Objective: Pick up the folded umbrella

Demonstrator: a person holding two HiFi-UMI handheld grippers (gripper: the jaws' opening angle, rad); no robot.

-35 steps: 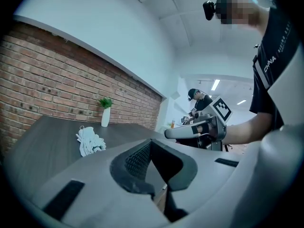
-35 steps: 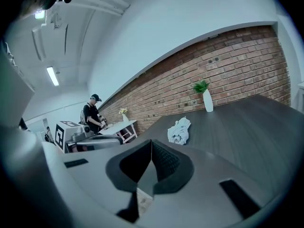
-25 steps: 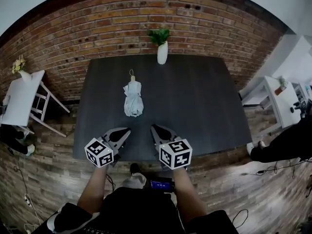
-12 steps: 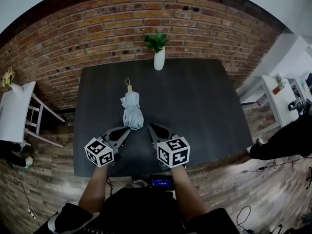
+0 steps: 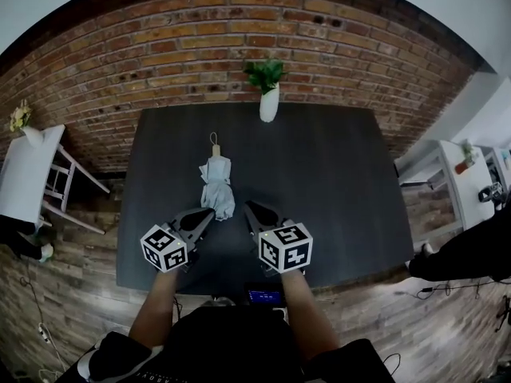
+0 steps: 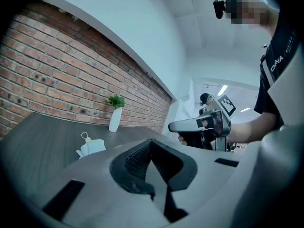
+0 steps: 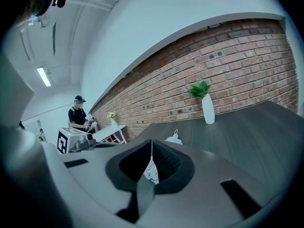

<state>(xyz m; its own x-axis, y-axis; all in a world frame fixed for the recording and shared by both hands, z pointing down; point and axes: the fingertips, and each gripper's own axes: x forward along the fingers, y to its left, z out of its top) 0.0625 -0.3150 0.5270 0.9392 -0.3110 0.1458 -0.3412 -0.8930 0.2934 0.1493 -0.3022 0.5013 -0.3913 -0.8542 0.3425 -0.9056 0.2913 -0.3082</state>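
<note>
pale grey folded umbrella (image 5: 216,183) lies toward the dark table's (image 5: 335,182) front edge; both forearms (image 5: 153,309) reach forward, left gripper (image 5: 207,213) and right gripper (image 5: 250,207) flanking its near end, jaws together, empty.

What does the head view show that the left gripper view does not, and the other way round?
Head view only: the white side table and the wooden floor. Left gripper view only: the jaws of the left gripper, shut and empty, seen close, and a person in a cap far behind. Both: the folded umbrella on the dark table, the white vase, the brick wall, the right gripper.
</note>
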